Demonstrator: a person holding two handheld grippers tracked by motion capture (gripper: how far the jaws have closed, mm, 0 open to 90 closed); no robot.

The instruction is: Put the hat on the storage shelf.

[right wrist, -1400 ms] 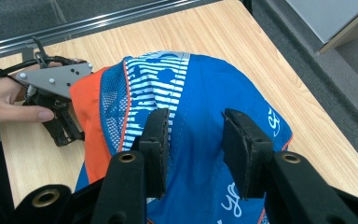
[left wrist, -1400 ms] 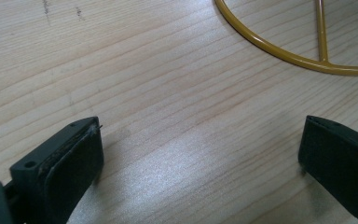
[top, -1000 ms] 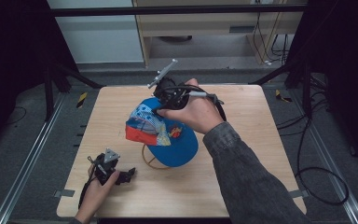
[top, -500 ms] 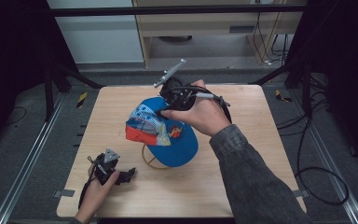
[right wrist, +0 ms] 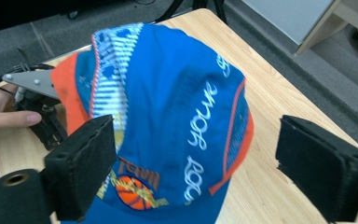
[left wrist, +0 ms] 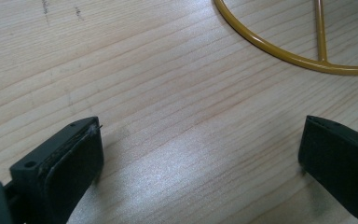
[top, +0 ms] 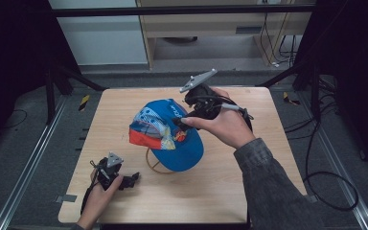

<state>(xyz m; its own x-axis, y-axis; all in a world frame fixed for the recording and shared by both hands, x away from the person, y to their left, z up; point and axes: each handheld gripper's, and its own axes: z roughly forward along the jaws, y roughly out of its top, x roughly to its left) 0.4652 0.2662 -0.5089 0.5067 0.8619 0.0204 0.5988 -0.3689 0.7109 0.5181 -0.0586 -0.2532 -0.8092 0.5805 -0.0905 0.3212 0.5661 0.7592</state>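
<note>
Blue cap (top: 175, 136) sits perched on a yellow wire stand (top: 154, 163) near the middle of the wooden surface (top: 249, 191), its crown patterned in white and orange, its brim toward my side. My right gripper (top: 184, 120) hovers at the cap's far right side, and its fingers (right wrist: 81, 161) have just been opening – in the right gripper view they stand wide apart with the cap's printed crown (right wrist: 177, 116) showing between them, pads clear of the fabric, nothing held. My left gripper (top: 124, 179) rests low at the near left of the surface, well apart from the cap. Its fingers (left wrist: 72, 163) are spread wide over bare wood – nothing between them, the stand's yellow base ring (left wrist: 279, 44) lying just ahead
</note>
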